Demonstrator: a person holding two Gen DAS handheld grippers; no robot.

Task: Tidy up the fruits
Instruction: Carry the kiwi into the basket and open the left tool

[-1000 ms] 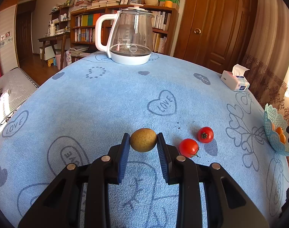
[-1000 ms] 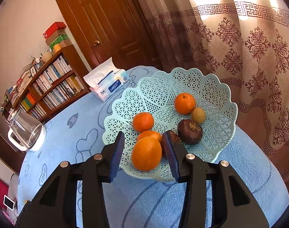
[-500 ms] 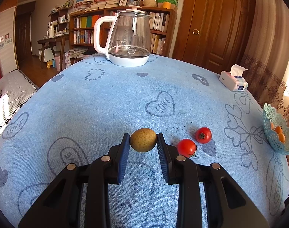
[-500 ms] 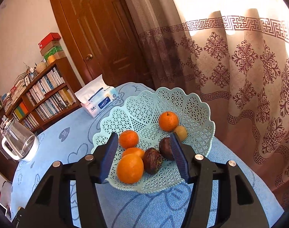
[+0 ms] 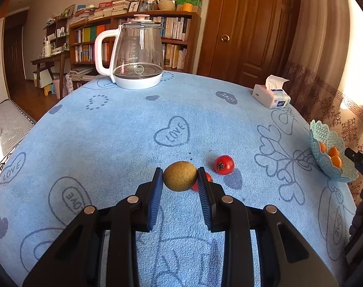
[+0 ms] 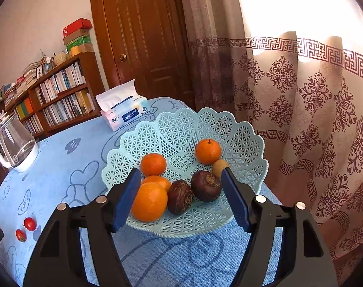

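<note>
Left gripper (image 5: 180, 177): its fingers (image 5: 155, 191) clamp a brown kiwi (image 5: 179, 176) across its long axis, which lies crosswise between the pads.
Tomatoes: one tomato (image 5: 224, 165) sits on the desk (image 5: 124, 138) just beyond and right of the kiwi; a second (image 5: 208, 177) is half hidden behind the right-hand finger.
Basket (image 5: 324, 138): far right of the held kiwi at the desk edge, so the carry likely runs rightward.
Right gripper (image 6: 181, 186): nearer the basket (image 6: 181, 129), hovering above its near rim; its jaws have just been opening and stand wide, pressing nothing, with the front orange (image 6: 149, 202) and two dark fruits (image 6: 193, 191) lying below and between them.
</note>
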